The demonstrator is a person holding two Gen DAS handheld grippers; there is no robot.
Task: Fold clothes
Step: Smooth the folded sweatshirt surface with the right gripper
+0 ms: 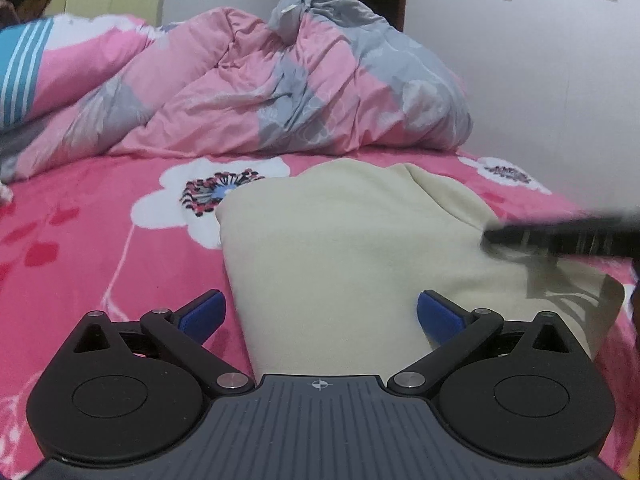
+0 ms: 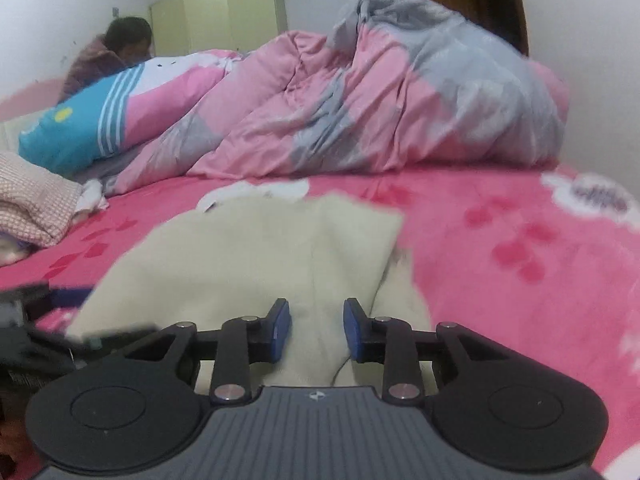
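**anon1:** Left wrist view first, going left to right: a striped blue pillow [image 1: 20,76] is sitting at the far left, then the pink and grey duvet [image 1: 280,84] is bunching up along the back of the bed. The left gripper [image 1: 320,314] is hanging with its jaws spread wide, gripping nothing, and the cream garment [image 1: 344,248] is lying flat on the pink flowered sheet [image 1: 88,248] right in front of it, running down between the blue pads [image 1: 204,314]. A blurry black bar, the right gripper [image 1: 560,236], is crossing over the garment's right side.

**anon2:** Yeah, and the right wrist cam is showing the same thing from the other side. A checked pink cloth [image 2: 36,204] is lying at the left edge. The right gripper [image 2: 317,330] is sitting only partly open, a narrow gap between the pads [image 2: 282,330], and the cream garment is lying right under and ahead of it. Can't tell if the pads are touching the fabric; nothing is looking pinched. Bare sheet is taking up the whole right side.
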